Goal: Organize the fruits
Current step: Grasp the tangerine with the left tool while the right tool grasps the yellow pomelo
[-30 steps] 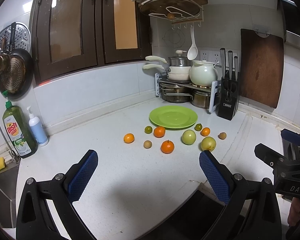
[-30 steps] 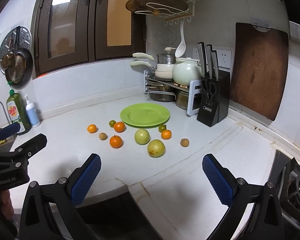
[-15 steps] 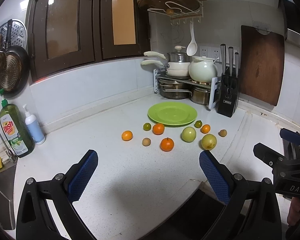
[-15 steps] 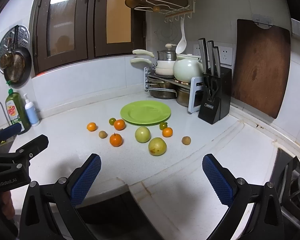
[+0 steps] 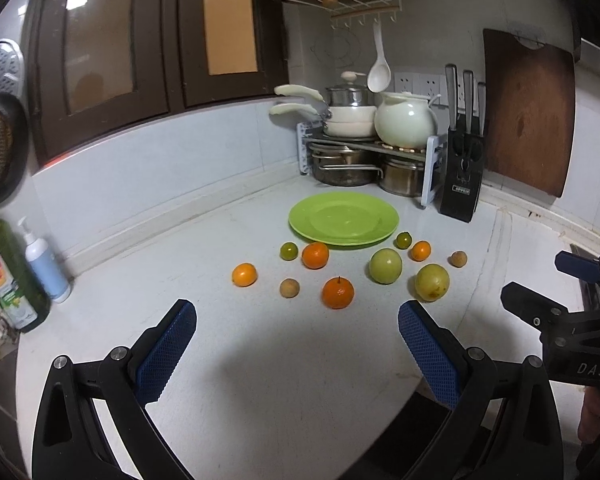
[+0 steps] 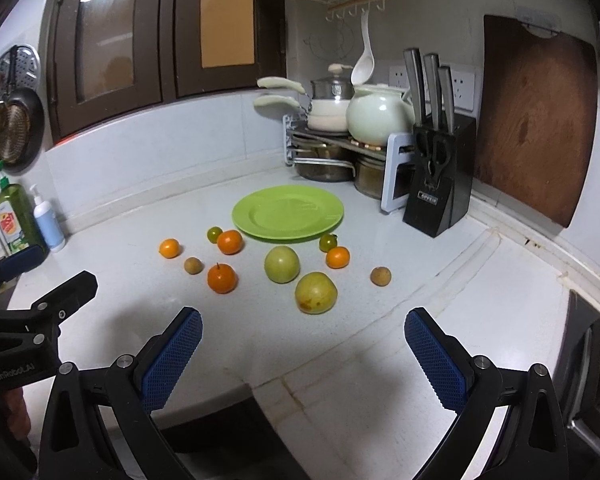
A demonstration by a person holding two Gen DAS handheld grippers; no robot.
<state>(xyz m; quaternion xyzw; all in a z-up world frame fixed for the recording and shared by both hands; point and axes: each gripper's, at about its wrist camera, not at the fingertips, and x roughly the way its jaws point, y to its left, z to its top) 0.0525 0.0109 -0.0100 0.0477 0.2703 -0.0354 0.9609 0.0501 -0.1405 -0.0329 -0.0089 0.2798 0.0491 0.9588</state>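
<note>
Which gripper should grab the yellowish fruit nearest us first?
Right. The yellowish fruit lies nearly centred ahead of the right gripper, jaws open; for the left gripper it sits off to the right.

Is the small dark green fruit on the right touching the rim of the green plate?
Cannot tell. In both wrist views the small green fruit sits right against the near rim of the green plate, overlapping it in the image, with no clear gap or contact visible.
</note>
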